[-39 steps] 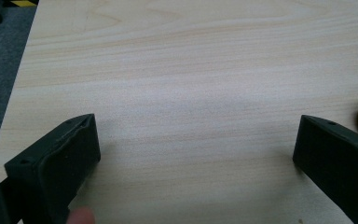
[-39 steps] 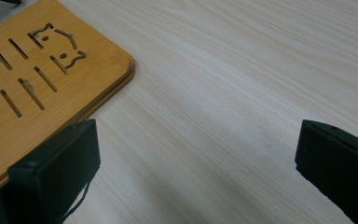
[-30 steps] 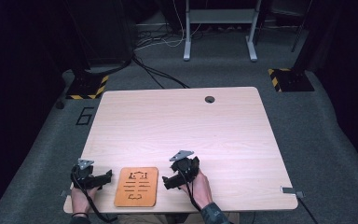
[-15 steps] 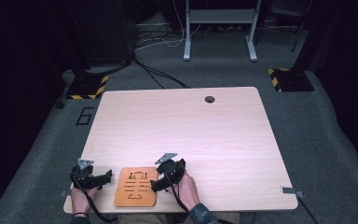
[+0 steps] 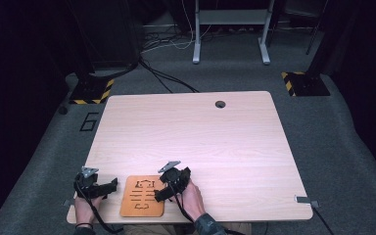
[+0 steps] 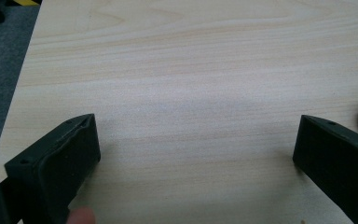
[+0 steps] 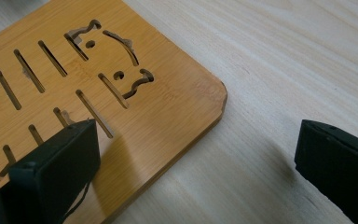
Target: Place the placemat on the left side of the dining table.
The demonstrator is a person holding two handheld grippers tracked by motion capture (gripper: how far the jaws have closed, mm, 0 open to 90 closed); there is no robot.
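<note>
Pale table (image 5: 235, 142) (bamboo board (image 5: 142, 197) flat)

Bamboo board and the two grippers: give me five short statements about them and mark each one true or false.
1. The bamboo board lies flat on the table near the person's edge. True.
2. The right gripper is shut on the board. False: its jaws stand wide open, one above the board's surface, the other over bare table past the board's edge.
3. The left gripper has its jaws open over bare table. True.
4. The board is solid, with no cut-outs. False: it has slots and a cut figure through it.
5. The left gripper rests on top of the board. False: in the high view it sits on the table beside the board's left edge.
</note>
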